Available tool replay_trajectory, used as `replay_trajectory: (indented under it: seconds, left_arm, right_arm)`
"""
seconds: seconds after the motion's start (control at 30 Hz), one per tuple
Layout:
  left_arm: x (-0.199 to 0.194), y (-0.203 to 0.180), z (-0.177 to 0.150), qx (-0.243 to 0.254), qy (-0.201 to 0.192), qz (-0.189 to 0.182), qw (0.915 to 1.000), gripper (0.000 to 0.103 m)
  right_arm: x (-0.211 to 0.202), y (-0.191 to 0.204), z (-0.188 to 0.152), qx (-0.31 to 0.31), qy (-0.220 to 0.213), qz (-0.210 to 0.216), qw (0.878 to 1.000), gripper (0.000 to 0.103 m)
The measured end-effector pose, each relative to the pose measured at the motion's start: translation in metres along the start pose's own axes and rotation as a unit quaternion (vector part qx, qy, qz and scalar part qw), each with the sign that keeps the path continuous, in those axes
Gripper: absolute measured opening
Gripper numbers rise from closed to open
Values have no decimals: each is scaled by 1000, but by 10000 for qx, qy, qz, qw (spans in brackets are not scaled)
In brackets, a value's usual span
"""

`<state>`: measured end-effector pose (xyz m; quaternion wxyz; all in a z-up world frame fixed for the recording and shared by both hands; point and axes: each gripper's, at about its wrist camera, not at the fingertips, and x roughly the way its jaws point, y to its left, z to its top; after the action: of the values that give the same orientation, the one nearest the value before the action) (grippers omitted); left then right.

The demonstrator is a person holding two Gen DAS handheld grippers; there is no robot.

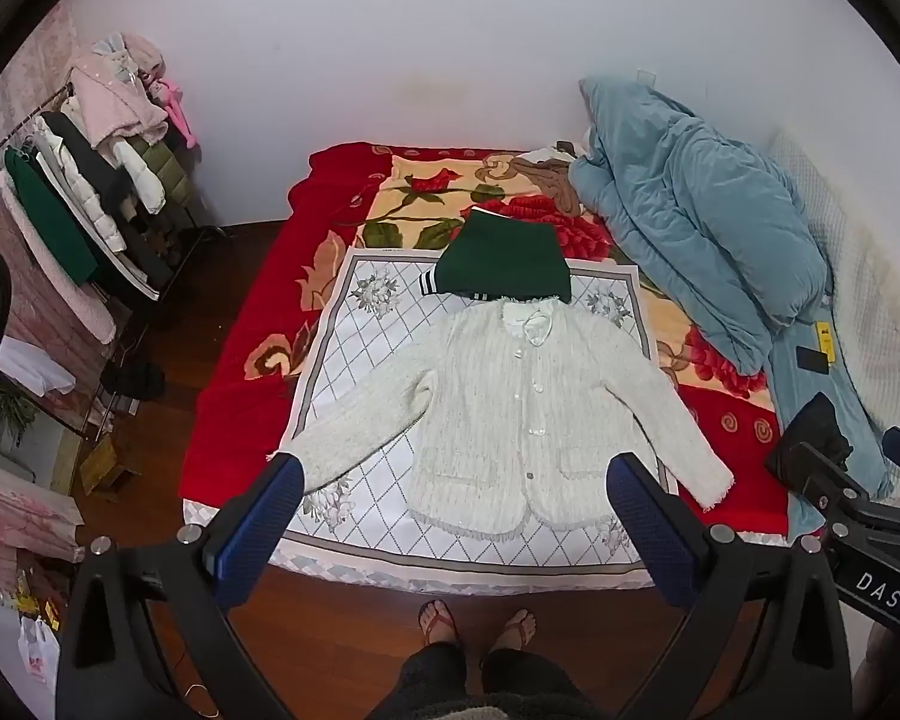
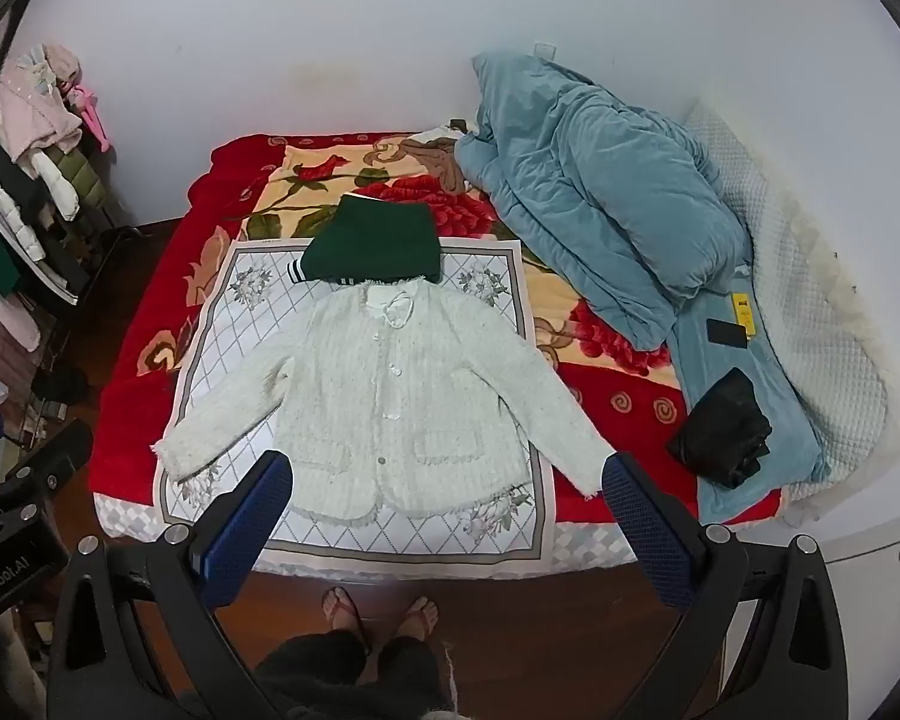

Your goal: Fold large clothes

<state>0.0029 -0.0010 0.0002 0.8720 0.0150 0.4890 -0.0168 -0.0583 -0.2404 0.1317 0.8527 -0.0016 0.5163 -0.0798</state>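
Observation:
A white fuzzy buttoned jacket lies flat, front up, sleeves spread, on a white diamond-pattern cloth at the foot of the bed. A folded dark green garment rests just beyond its collar. My left gripper hovers high above the jacket's hem, wide open and empty. My right gripper hangs likewise above the hem and right sleeve, open with nothing between its fingers. The right gripper's black body shows at the edge of the left wrist view.
A red floral blanket covers the bed. A rumpled blue quilt lies on the right, with a black bundle, a phone and a yellow item near it. A loaded clothes rack stands left. The person's feet are on the wood floor.

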Motion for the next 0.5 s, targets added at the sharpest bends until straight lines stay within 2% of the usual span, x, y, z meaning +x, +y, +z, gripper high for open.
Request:
replay_trajectory:
  seconds: [0.03,0.5]
  left_arm:
    - [0,1,0,-5,-2,-2,10000,103]
    - [-6,-1,6,-6,-20,1,10000,103]
  right_arm:
    - [9,0,1,2,-3,-2,10000,103]
    - [7,-3,-2,5,-2,10,10000,103]
